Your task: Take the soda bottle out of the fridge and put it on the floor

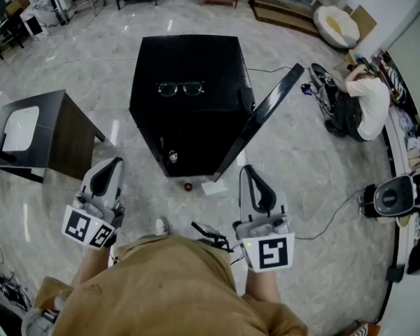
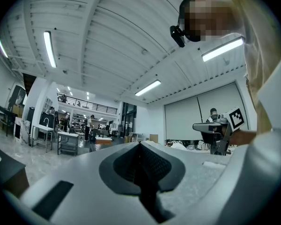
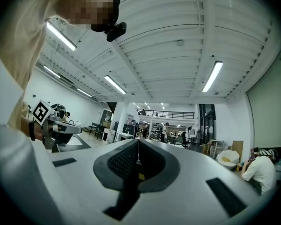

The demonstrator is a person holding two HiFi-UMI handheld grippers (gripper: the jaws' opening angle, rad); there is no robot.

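Observation:
The black fridge [image 1: 185,68] stands on the floor ahead of me, its door [image 1: 262,117] swung open to the right. Low in its open front I see a small bottle [image 1: 173,157]; it is too small to tell more. My left gripper [image 1: 113,166] and right gripper [image 1: 249,172] are held near my waist, well short of the fridge and pointing upward. In the left gripper view the left gripper [image 2: 140,145] is shut and empty, facing the ceiling. In the right gripper view the right gripper [image 3: 138,142] is also shut with nothing in it.
A pair of glasses [image 1: 180,87] lies on the fridge top. A small red object [image 1: 188,186] and a white sheet [image 1: 213,187] lie on the floor before the fridge. A dark cabinet [image 1: 56,135] stands at left. A person [image 1: 367,103] sits at right, beside cables and a device [image 1: 395,196].

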